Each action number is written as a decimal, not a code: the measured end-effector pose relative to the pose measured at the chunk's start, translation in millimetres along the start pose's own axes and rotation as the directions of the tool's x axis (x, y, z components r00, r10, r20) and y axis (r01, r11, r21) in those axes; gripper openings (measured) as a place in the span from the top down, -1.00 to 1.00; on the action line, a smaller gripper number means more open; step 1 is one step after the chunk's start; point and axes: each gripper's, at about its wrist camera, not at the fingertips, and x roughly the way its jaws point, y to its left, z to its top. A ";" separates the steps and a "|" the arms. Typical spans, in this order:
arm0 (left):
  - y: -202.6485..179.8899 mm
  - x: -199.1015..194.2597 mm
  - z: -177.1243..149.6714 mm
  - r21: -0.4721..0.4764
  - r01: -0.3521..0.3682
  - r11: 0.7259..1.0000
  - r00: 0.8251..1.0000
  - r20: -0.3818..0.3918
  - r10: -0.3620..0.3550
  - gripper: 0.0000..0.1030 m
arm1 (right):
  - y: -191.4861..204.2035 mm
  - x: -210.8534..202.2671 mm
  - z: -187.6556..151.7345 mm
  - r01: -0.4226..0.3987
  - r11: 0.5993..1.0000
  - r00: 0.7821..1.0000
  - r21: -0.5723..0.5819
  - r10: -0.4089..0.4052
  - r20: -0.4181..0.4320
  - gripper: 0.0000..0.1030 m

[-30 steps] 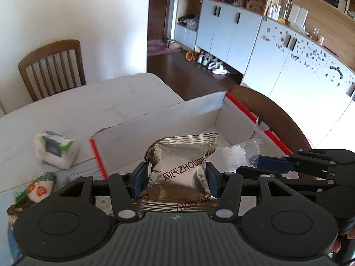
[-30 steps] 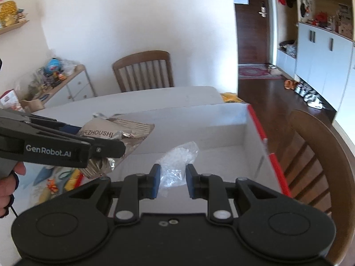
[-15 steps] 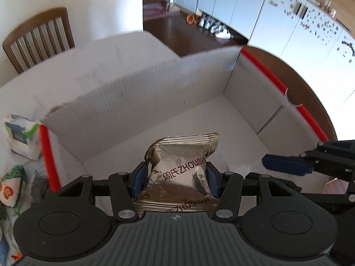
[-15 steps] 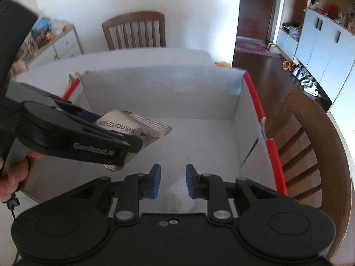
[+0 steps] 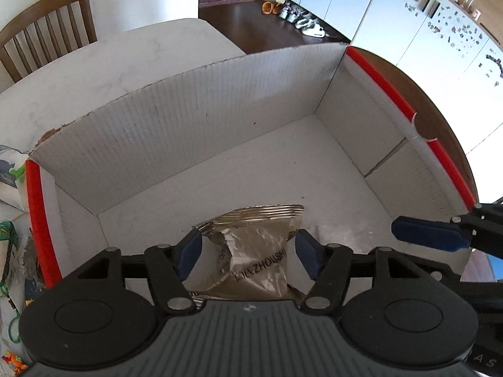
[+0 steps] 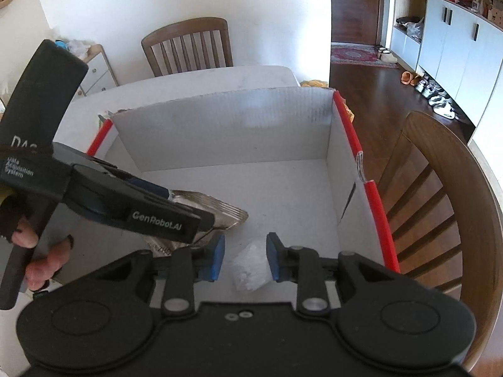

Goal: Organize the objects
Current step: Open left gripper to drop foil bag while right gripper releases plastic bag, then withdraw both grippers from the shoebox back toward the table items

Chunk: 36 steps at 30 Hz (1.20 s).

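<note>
Release is the step, so with my left tongs just spreading off the foil snack pouch low in the white box, and my right tongs parted around the clear bag, I should lift both straight up.

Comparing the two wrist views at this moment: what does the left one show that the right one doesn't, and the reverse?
Left wrist only: packets lying on the table outside the box, and the left gripper seen head-on, its jaws just opened clear of the foil snack bag.
Right wrist only: the hand holding the left gripper, a side cabinet, and the right gripper open around the clear bag.
Both: the white box, the foil snack bag and a wooden chair.
</note>
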 end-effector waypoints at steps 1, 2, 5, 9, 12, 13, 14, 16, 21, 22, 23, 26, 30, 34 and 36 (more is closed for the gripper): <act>-0.3 -2.4 -1.1 0.004 -0.003 1.000 1.000 0.005 0.003 -0.26 | -0.2 -2.2 -0.6 -0.005 1.000 1.000 0.002 0.005 0.004 0.45; -0.8 -5.7 -2.5 0.011 -0.005 1.000 1.000 0.013 0.005 -0.26 | -1.0 -4.3 -0.6 -0.008 1.000 1.000 0.005 0.008 0.007 0.44; -3.8 -15.0 -2.8 0.029 -0.004 1.000 0.999 0.042 0.003 -0.26 | -0.6 -10.7 -1.6 -0.015 1.000 1.000 0.012 0.015 0.016 0.42; -6.4 -34.7 -5.2 0.049 -0.005 0.999 0.996 0.086 0.001 -0.26 | 0.1 -21.8 -1.7 -0.015 1.000 0.999 0.008 0.015 0.039 0.40; -4.4 -51.4 -9.8 0.056 -0.002 0.998 0.992 0.124 -0.005 -0.26 | 3.2 -30.8 -0.9 -0.020 1.000 0.998 0.013 0.019 0.060 0.38; -3.3 -58.3 -11.7 0.058 0.002 0.998 0.991 0.136 -0.010 -0.26 | 4.0 -33.0 0.6 -0.019 1.000 0.998 0.014 0.019 0.066 0.37; -2.9 -64.3 -13.6 0.062 0.006 0.998 0.989 0.149 -0.015 -0.26 | 5.6 -35.7 0.9 -0.019 1.000 0.997 0.013 0.018 0.072 0.36; -1.0 -75.5 -18.5 0.069 0.008 0.998 0.985 0.173 -0.020 -0.26 | 10.3 -40.1 0.7 -0.015 1.000 0.996 0.010 0.014 0.085 0.35; 6.1 -98.4 -27.4 0.085 0.004 0.996 0.975 0.220 -0.022 -0.26 | 24.2 -50.4 -0.6 -0.009 1.000 0.993 0.013 0.008 0.114 0.32; 9.9 -103.8 -30.1 0.083 0.007 0.996 0.973 0.229 -0.026 -0.26 | 28.5 -50.6 0.0 -0.010 1.000 0.993 0.014 0.008 0.117 0.32; 12.4 -106.4 -31.4 0.081 0.010 0.997 0.972 0.235 -0.029 -0.26 | 32.3 -51.3 0.3 -0.014 1.000 0.993 0.014 0.012 0.120 0.30; 25.2 -120.2 -38.6 0.069 0.011 0.998 0.966 0.255 -0.028 -0.27 | 43.9 -54.9 0.5 -0.015 1.000 0.991 0.017 0.013 0.132 0.24; 44.9 -136.8 -49.1 0.060 0.005 0.998 0.958 0.286 -0.022 -0.42 | 60.3 -58.9 1.9 -0.020 0.999 0.988 0.030 0.016 0.154 0.02; 69.0 -149.8 -61.2 0.034 0.007 0.999 0.953 0.304 -0.017 -0.46 | 78.1 -60.7 1.6 -0.020 0.999 0.985 0.041 0.013 0.172 -0.21; 79.8 -155.4 -66.9 0.029 0.009 1.000 0.951 0.310 -0.017 -0.48 | 87.1 -60.4 1.8 -0.020 0.999 0.985 0.042 0.012 0.175 -0.23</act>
